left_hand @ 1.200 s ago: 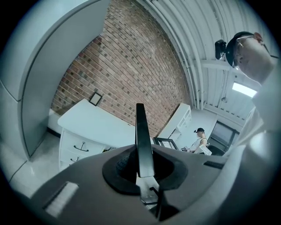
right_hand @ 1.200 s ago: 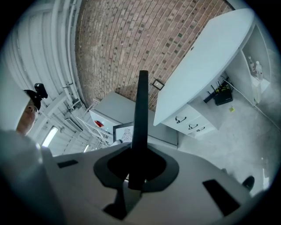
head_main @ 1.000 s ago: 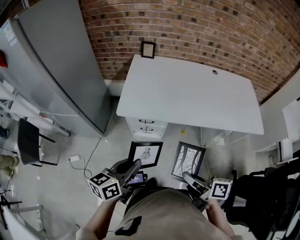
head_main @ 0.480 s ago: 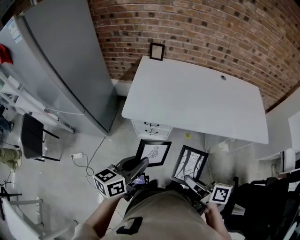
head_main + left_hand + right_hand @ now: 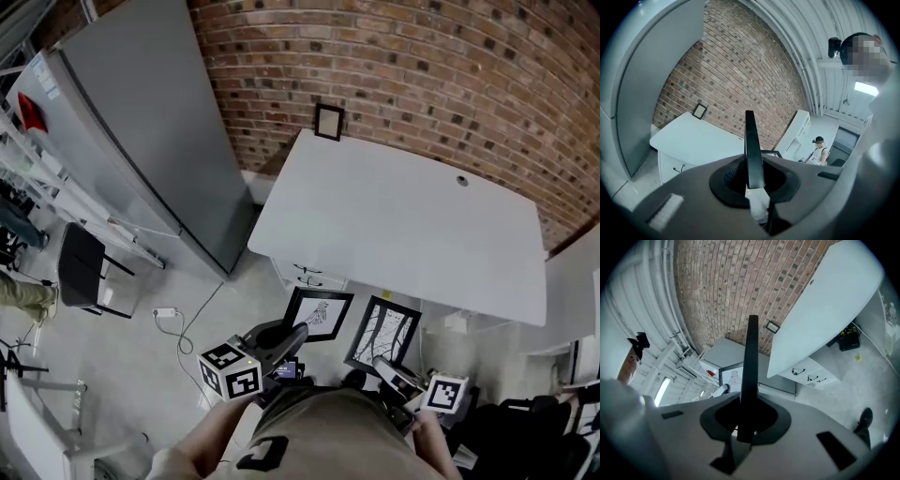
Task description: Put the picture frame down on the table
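Observation:
I hold two black picture frames upright over the floor, just short of the white table (image 5: 403, 225). My left gripper (image 5: 298, 334) is shut on the frame with a small drawing (image 5: 319, 314); its edge (image 5: 752, 145) stands between the jaws in the left gripper view. My right gripper (image 5: 379, 363) is shut on the frame with a branching drawing (image 5: 384, 330), whose edge (image 5: 751, 362) shows in the right gripper view. A third small frame (image 5: 328, 122) leans on the brick wall at the table's far left corner.
A tall grey cabinet (image 5: 141, 141) stands left of the table. White drawers (image 5: 309, 277) sit under the table's left end. A black chair (image 5: 82, 274) and a white cable (image 5: 173, 317) are on the floor at left. A person (image 5: 818, 149) stands far off.
Both grippers with their frames have moved toward the table; its front edge now lies nearer to the frames in the head view. Both grips are unchanged.

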Tool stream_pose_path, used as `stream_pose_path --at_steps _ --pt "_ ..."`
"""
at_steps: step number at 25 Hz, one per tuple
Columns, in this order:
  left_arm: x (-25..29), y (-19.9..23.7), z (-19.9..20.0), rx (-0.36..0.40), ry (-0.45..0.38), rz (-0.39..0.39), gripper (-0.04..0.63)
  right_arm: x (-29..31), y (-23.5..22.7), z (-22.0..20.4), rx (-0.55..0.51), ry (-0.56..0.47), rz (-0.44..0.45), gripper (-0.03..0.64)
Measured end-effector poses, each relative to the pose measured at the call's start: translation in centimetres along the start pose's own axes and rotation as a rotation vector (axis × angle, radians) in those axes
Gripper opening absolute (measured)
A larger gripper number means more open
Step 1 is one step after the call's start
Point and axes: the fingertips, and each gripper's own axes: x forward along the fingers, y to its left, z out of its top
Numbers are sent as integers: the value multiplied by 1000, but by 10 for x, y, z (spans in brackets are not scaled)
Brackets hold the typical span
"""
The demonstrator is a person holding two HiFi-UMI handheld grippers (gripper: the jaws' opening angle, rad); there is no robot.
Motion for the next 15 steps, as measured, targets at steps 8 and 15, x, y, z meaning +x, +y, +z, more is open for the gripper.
stream_pose_path --at_steps 8,15 --pt "27 -15 9 10 -23 66 32 -10 -5 37 -28 62 60 29" --pt "57 -28 3 7 -13 89 31 -46 -25 57 -17 50 35 29"
